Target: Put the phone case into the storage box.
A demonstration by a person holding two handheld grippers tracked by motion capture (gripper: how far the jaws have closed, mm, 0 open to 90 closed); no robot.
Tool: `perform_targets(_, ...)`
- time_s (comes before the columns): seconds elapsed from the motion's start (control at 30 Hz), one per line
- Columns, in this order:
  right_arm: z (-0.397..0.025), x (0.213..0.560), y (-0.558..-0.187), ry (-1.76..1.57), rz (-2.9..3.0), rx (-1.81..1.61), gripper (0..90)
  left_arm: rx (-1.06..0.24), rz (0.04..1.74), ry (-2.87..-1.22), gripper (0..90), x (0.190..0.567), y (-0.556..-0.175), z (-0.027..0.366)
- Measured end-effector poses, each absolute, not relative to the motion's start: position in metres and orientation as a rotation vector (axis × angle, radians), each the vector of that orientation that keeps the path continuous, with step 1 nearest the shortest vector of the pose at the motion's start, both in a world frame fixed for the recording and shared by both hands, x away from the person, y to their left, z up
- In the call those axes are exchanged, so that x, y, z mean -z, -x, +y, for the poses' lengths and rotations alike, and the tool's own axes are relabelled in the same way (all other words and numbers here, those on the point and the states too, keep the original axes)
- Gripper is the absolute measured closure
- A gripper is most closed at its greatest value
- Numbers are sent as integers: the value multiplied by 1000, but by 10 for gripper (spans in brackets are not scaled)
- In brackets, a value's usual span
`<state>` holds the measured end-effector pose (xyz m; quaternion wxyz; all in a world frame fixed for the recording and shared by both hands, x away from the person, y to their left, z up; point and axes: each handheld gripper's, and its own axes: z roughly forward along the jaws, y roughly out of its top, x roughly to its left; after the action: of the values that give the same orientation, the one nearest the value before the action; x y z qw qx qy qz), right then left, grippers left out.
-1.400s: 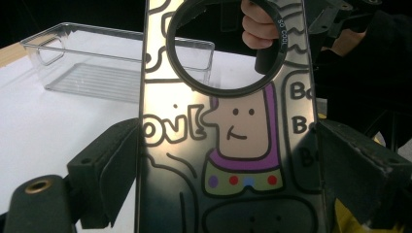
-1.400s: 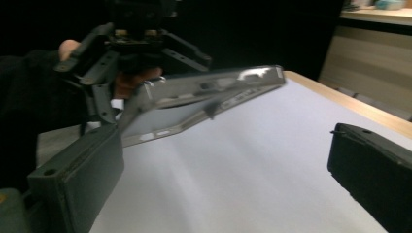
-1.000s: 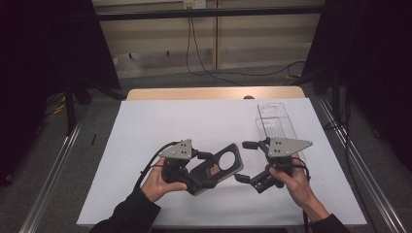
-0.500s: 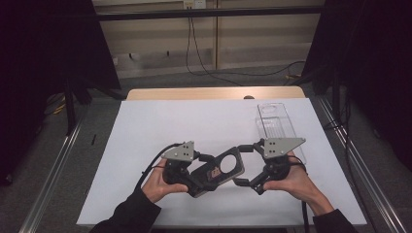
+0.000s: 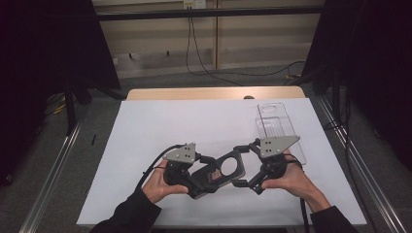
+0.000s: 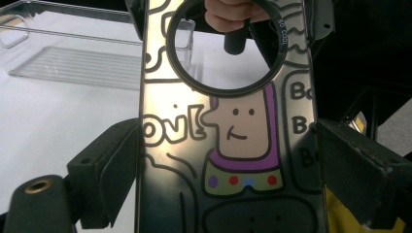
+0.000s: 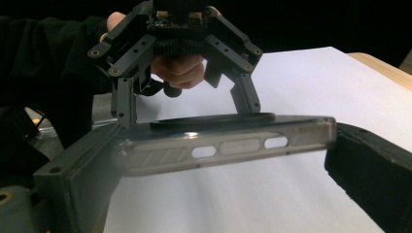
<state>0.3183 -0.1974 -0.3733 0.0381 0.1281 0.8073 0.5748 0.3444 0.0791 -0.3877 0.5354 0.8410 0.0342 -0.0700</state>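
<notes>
A dark glossy phone case (image 5: pixel 221 170) with a cartoon figure and a black ring is held just above the white table sheet (image 5: pixel 194 126). My left gripper (image 5: pixel 204 174) is shut on it, with a jaw pressed on each long side, as the left gripper view shows on the case (image 6: pixel 233 160). My right gripper (image 5: pixel 240 166) faces it from the right, jaws open and straddling the case's free end. In the right gripper view the case's edge (image 7: pixel 218 145) with cut-outs spans between my jaws. The left one touches a corner and the right one sits just beside the other corner.
A clear plastic tray (image 5: pixel 277 128) lies at the sheet's back right, just behind my right hand, and is also in the left gripper view (image 6: pixel 73 58). The wooden table edge (image 5: pixel 214 92) runs along the back. Metal rails flank the table.
My right gripper has moved left from beside the tray until its jaws reach round the case's end. The left gripper and the case have stayed nearly still.
</notes>
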Motion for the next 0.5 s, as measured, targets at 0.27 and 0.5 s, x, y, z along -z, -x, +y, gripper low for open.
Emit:
perform_targets(0.27,-195,375,-320,-338,2506,-1790,33,176,65,-2012,123,389,-343,77)
perform_targets(0.5,-192,375,-320,-259,2543,-1792,48,193,39,-2028,123,390,-342,76)
